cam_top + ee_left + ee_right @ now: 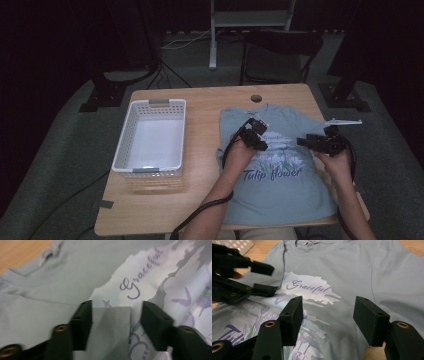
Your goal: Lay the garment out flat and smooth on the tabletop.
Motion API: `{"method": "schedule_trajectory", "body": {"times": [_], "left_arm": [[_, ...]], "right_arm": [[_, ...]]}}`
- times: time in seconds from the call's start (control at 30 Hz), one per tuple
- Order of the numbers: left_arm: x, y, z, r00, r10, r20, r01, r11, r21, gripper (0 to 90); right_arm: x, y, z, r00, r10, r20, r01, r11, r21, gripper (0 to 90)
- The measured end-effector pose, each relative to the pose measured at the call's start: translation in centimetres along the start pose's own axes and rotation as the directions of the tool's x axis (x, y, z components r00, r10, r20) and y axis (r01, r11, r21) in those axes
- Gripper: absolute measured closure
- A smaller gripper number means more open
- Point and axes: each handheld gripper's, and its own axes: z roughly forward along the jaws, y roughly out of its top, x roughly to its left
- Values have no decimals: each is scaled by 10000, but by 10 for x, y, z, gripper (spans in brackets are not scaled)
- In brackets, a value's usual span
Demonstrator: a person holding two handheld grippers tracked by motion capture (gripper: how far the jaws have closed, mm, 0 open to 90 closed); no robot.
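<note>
A light blue T-shirt [280,190] with a purple "Tulip flower" print lies flat, front up, on the right half of the wooden table [200,165]. My left gripper [261,139] hovers low over the shirt's left chest. In the left gripper view its jaws stand open [116,315] on either side of a folded strip of shirt fabric [110,332], near the word "Graceful". My right gripper [302,141] is open over the shirt's right chest, pointing left. In the right gripper view its jaws [328,310] frame the print, with the left gripper [269,277] beyond them.
A white slotted basket [125,135] stands on the table's left half. A white hanger [342,121] lies at the right edge by the shirt's shoulder. A dark chair [280,55] stands behind the table. A cable hole [256,98] sits near the far edge.
</note>
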Motion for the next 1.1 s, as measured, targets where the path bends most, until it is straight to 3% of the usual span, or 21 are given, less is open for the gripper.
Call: {"method": "schedule_trajectory", "body": {"times": [0.07, 0.2, 0.4, 0.7, 0.77, 0.83, 0.87, 0.97, 1.0, 1.03, 1.1], "left_arm": [[3, -2, 1, 9998, -97, 188, 96, 9999, 71, 607], [11, -6, -5, 9989, -324, 346, 337, 9988, -368, 885], [26, -10, -28, 9975, -664, 224, 685, 9919, -1074, 899], [56, -26, -59, 9927, -1139, -389, 1082, 9862, -1257, 899], [64, -30, -66, 9884, -1474, -370, 1406, 9794, -1448, 898], [68, -32, -70, 9868, -1574, -371, 1506, 9783, -1423, 898], [75, -37, -79, 9821, -1769, -649, 1648, 9734, -1591, 898], [82, -43, -88, 9781, -1894, -858, 1740, 9716, -1604, 898], [88, -49, -96, 9737, -1960, -1163, 1787, 9733, -1440, 898], [88, -49, -96, 9737, -1960, -1163, 1787, 9733, -1440, 896], [95, -55, -103, 9678, -2073, -1429, 1878, 9723, -1389, 896]], "right_arm": [[2, 0, 1, 10000, -63, 10, 63, 10000, 29, 408], [4, -1, 4, 9999, -147, 33, 146, 9998, 151, 415], [6, -2, 7, 9998, -217, -10, 217, 9994, 277, 418], [9, -3, 11, 9995, -302, -44, 303, 9987, 414, 420], [10, -3, 12, 9994, -355, -37, 356, 9984, 442, 420], [11, -3, 13, 9994, -352, -52, 354, 9982, 489, 419], [11, -3, 13, 9994, -356, -37, 357, 9981, 496, 419], [11, -3, 13, 9993, -359, -49, 361, 9982, 483, 420], [10, -3, 14, 9994, -330, -60, 333, 9981, 510, 420], [10, -3, 14, 9994, -330, -60, 333, 9981, 510, 420], [10, -4, 15, 9994, -352, -61, 354, 9980, 518, 420]]}}
